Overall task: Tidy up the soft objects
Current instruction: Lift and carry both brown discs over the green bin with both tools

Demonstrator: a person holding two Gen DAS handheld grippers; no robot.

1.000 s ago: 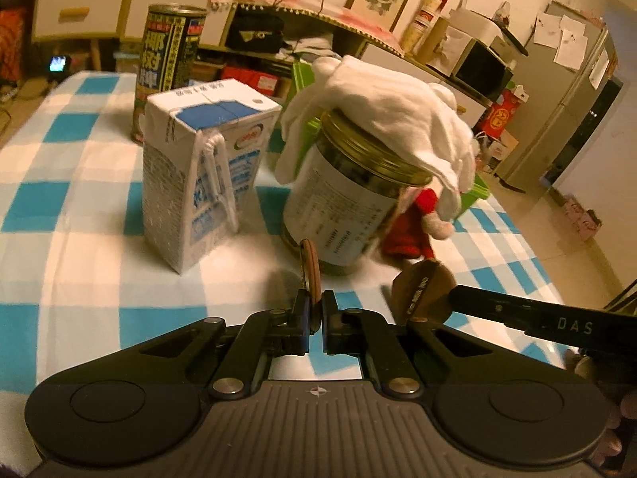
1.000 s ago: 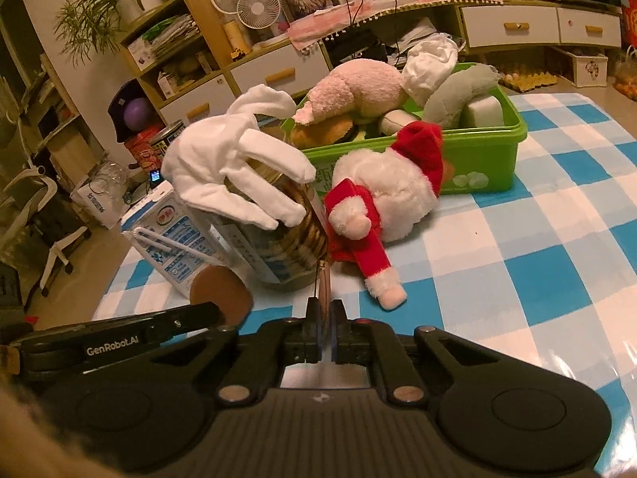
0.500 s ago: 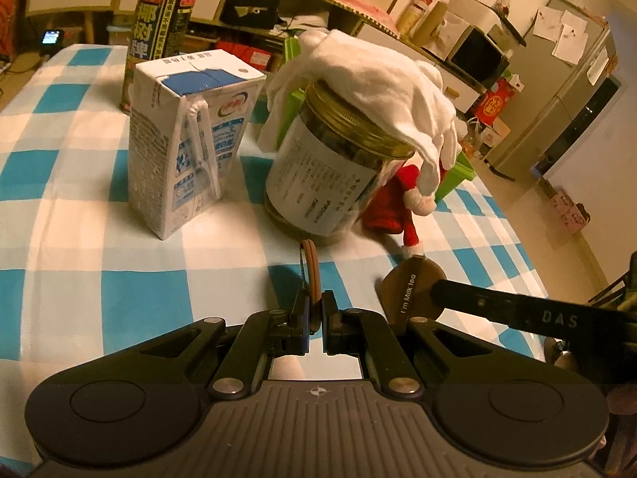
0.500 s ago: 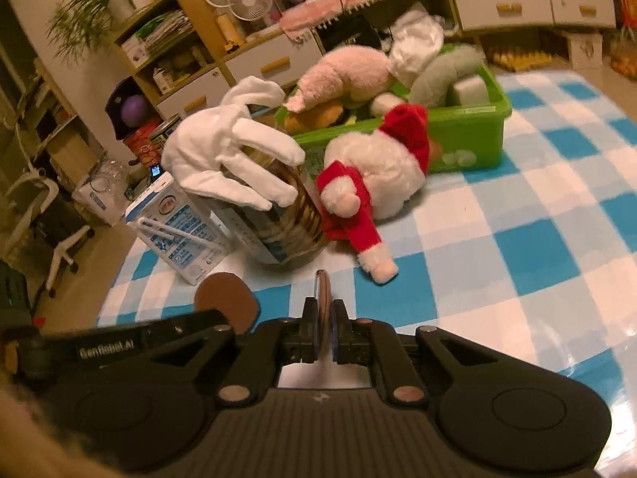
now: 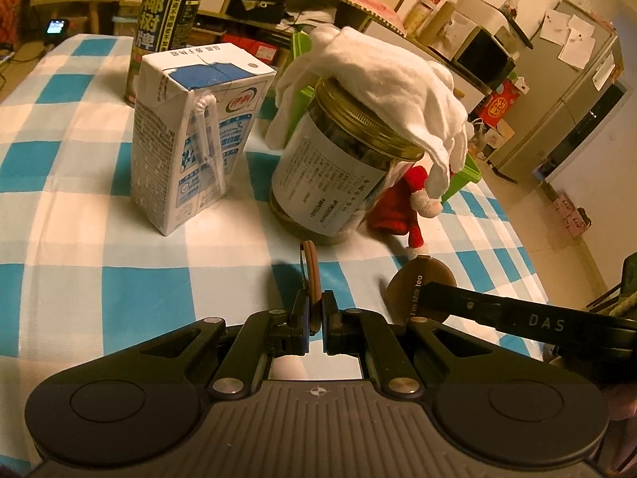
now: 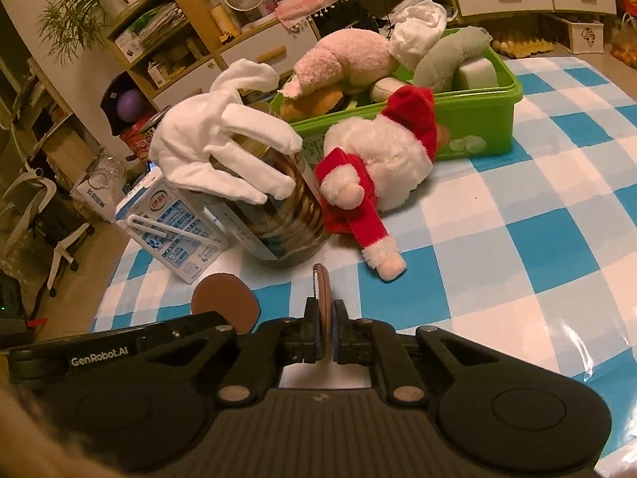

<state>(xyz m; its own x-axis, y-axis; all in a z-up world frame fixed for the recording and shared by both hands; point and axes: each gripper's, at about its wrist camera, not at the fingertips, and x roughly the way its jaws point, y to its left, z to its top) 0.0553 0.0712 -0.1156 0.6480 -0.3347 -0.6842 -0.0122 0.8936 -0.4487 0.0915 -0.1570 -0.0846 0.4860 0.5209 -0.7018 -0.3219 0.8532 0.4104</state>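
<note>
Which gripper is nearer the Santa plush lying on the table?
Right. The right gripper sits just short of the outstretched arm of the Santa plush. The left gripper is farther over, facing the jar, with the plush partly behind it.

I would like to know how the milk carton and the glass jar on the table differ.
The milk carton is a white-and-blue box with a straw on its side; the glass jar is round with a gold lid. The carton's top is bare, while a white glove drapes over the jar. Both stand side by side on the checked tablecloth.
</note>
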